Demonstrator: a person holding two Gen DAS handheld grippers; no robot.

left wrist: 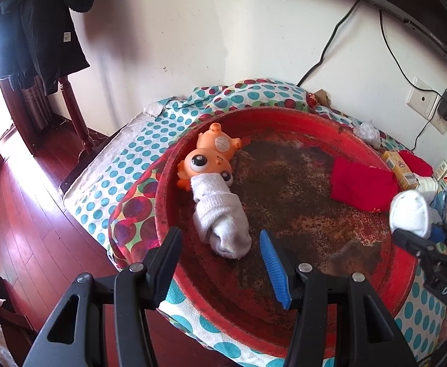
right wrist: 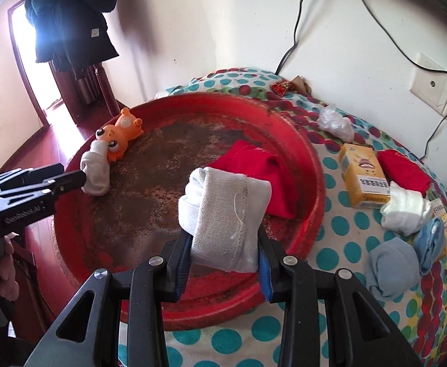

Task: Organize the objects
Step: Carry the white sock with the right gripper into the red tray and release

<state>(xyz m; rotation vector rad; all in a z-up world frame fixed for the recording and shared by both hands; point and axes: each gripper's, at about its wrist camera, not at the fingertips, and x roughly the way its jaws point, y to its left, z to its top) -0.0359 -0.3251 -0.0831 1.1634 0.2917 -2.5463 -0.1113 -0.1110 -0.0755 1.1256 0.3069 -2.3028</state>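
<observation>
Between the jaws of the right claw (right wrist: 223, 263) sat a rolled white sock (right wrist: 223, 211), clamped on both sides and held above the near part of the red tray (right wrist: 312, 165). The left claw (left wrist: 220, 263) stood open with nothing between its jaws, poised over the tray's near rim; a second rolled white sock (left wrist: 220, 214) lay on the tray floor just beyond its fingertips, not touched by them. That sock's far end rested against an orange toy figure (left wrist: 211, 156) at the tray's far-left wall. A folded red cloth (left wrist: 361, 183) lay on the tray's right side.

The tray rested on a surface covered with a polka-dot cloth (right wrist: 336, 229).

Right wrist view only: beside the tray on the cloth were a yellow carton (right wrist: 361, 174), another red cloth (right wrist: 404, 168), a white sock bundle (right wrist: 404, 211), a pale blue sock roll (right wrist: 388, 269) with a second blue one (right wrist: 431, 244) next to it, and crumpled clear plastic (right wrist: 336, 122). A hand (right wrist: 0, 272) gripping the left tool's handle showed at the left edge.

Left wrist view only: the held sock (left wrist: 410, 211) appeared from the side, at the tray's right rim, and red wooden floor (left wrist: 24, 214) showed left of the cloth.
</observation>
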